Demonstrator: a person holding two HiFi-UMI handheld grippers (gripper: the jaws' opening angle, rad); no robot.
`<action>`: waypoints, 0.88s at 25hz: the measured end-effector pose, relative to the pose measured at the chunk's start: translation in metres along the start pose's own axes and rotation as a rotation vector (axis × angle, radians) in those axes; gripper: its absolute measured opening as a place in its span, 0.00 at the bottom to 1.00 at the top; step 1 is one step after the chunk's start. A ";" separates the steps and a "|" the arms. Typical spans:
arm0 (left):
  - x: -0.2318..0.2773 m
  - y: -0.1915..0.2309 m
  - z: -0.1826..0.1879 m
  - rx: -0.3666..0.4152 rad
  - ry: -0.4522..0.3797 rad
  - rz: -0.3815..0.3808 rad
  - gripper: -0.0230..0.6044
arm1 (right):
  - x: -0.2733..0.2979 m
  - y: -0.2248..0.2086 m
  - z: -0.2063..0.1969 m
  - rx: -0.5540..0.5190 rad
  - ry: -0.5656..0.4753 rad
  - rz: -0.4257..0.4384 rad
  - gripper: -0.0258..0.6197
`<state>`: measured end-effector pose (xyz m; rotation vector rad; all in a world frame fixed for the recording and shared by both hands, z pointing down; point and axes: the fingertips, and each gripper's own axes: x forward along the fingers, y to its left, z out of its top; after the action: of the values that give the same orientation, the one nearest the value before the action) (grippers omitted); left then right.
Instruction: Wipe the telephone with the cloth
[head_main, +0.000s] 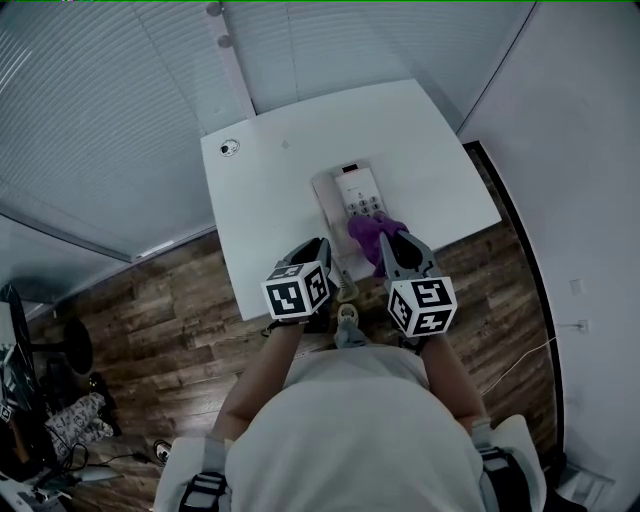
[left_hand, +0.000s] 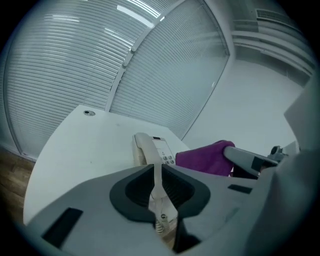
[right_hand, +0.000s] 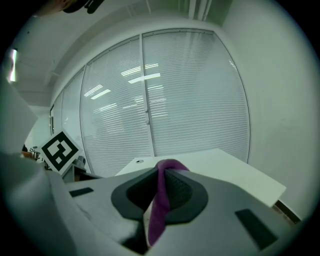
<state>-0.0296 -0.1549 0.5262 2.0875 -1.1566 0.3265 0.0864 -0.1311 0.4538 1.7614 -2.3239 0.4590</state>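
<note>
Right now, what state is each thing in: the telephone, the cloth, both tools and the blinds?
Telephone, flat on the white table, handset on its cradle.
Left tool, shut, nothing gripped, short of the telephone.
Right tool, shut on the cloth.
Cloth, bunched, hanging from the right tool at the telephone's near right corner.
Blinds, lowered.

No text, brand or number can be read anywhere. The phone (head_main: 355, 195) has a keypad and a small panel above it, but any print there is too small to make out. The left cube (head_main: 297, 291) and right cube (head_main: 422, 305) carry black-and-white square code markers, which are patterns and not letters.
</note>
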 end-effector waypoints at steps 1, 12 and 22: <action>0.005 0.001 0.001 -0.001 0.002 0.006 0.07 | 0.003 -0.003 0.003 0.001 -0.004 0.001 0.11; 0.058 -0.003 0.006 0.041 0.047 0.059 0.42 | 0.032 -0.036 0.029 0.019 -0.051 0.026 0.11; 0.097 0.009 0.016 0.069 0.036 0.269 0.46 | 0.058 -0.063 0.035 0.024 -0.043 0.050 0.11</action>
<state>0.0160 -0.2310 0.5705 1.9763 -1.4246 0.5337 0.1327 -0.2111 0.4489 1.7443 -2.4058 0.4635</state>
